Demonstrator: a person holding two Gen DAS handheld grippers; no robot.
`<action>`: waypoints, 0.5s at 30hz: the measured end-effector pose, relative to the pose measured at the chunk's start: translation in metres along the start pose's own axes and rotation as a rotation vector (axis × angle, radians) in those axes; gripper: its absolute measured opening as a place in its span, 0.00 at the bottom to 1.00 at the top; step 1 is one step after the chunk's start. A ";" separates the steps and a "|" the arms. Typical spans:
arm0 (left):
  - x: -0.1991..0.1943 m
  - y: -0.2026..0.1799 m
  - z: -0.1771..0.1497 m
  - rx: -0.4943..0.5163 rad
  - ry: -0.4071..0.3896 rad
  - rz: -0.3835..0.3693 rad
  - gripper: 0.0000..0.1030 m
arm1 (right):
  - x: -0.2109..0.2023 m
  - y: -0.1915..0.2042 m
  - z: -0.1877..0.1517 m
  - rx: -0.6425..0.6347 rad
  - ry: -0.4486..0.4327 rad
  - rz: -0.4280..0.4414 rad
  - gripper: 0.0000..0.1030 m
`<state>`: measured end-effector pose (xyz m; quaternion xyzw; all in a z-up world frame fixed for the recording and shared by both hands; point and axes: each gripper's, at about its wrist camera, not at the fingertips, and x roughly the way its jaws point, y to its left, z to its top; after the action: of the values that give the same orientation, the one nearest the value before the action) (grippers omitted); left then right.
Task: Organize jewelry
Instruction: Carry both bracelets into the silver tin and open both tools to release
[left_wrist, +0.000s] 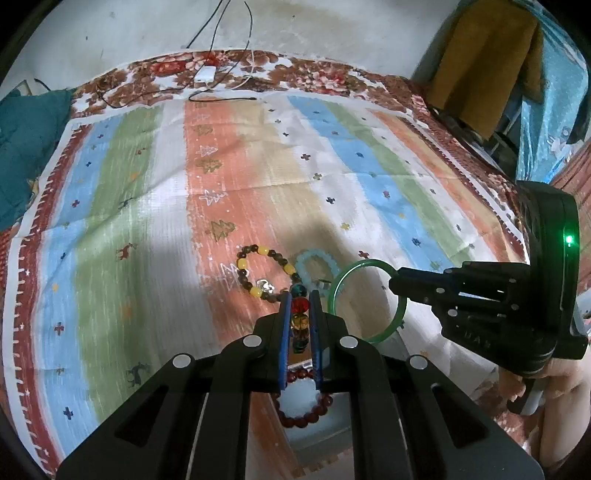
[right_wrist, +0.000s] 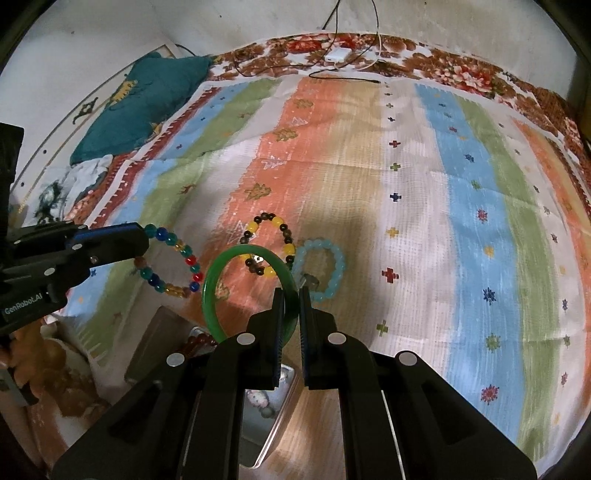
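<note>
Green bangle (right_wrist: 221, 291) clamped in right gripper (right_wrist: 291, 295), lifted above cloth (right_wrist: 406, 221)

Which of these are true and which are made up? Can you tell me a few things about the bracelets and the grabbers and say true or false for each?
1. The right gripper is shut on the green bangle. True.
2. The left gripper is empty. False: it is shut on the colourful bead bracelet.
3. The light blue bracelet lies on the striped cloth. True.
4. The brown and yellow bracelet is held up in the air. False: it lies on the cloth, beside the light blue one.
5. A dark red bracelet sits below the left gripper. True.
</note>
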<state>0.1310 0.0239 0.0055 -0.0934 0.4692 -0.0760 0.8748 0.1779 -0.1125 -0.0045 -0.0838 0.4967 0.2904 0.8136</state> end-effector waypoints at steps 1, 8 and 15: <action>-0.001 -0.001 -0.002 0.003 -0.001 0.000 0.08 | -0.001 0.001 -0.001 -0.003 0.000 -0.001 0.08; -0.010 -0.011 -0.018 0.034 -0.009 0.018 0.08 | -0.006 0.008 -0.015 -0.023 -0.001 -0.002 0.08; -0.017 -0.018 -0.032 0.051 -0.018 0.019 0.08 | -0.015 0.014 -0.026 -0.036 -0.010 0.013 0.08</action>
<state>0.0944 0.0069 0.0064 -0.0672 0.4602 -0.0786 0.8818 0.1459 -0.1180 -0.0026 -0.0938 0.4878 0.3050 0.8126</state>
